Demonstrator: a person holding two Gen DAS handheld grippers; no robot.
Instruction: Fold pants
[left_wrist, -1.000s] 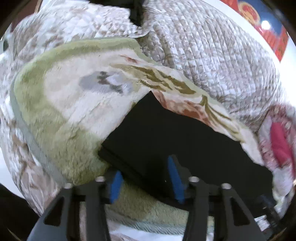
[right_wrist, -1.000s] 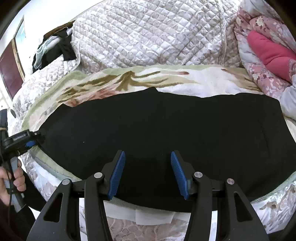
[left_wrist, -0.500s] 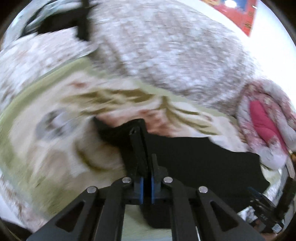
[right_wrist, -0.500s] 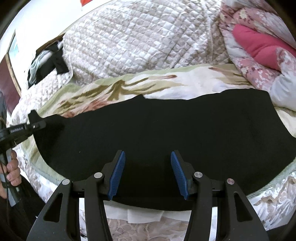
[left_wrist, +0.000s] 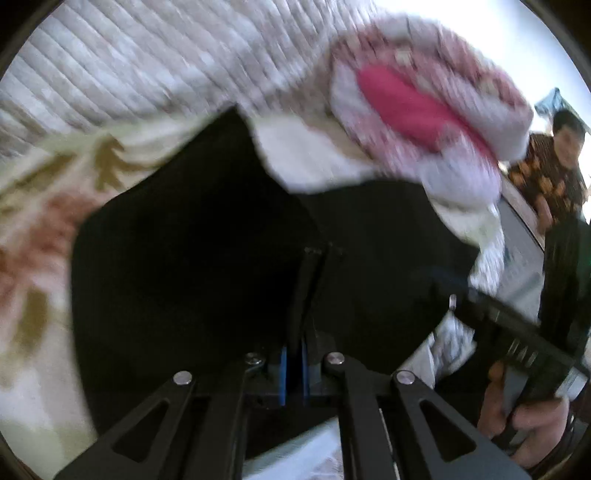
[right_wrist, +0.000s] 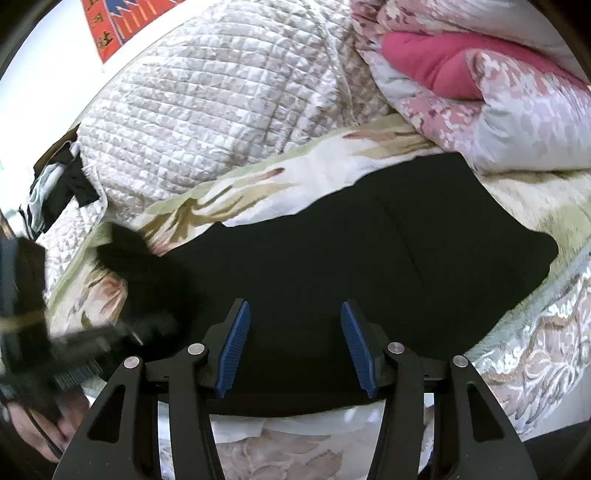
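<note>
The fold is under way, not finished: the pants lie across the blanket at frame centre, one end raised. The left gripper is clamped on that end, tilted downward at lower centre. The right gripper hovers above the near edge, jaws apart, holding nothing.
</note>
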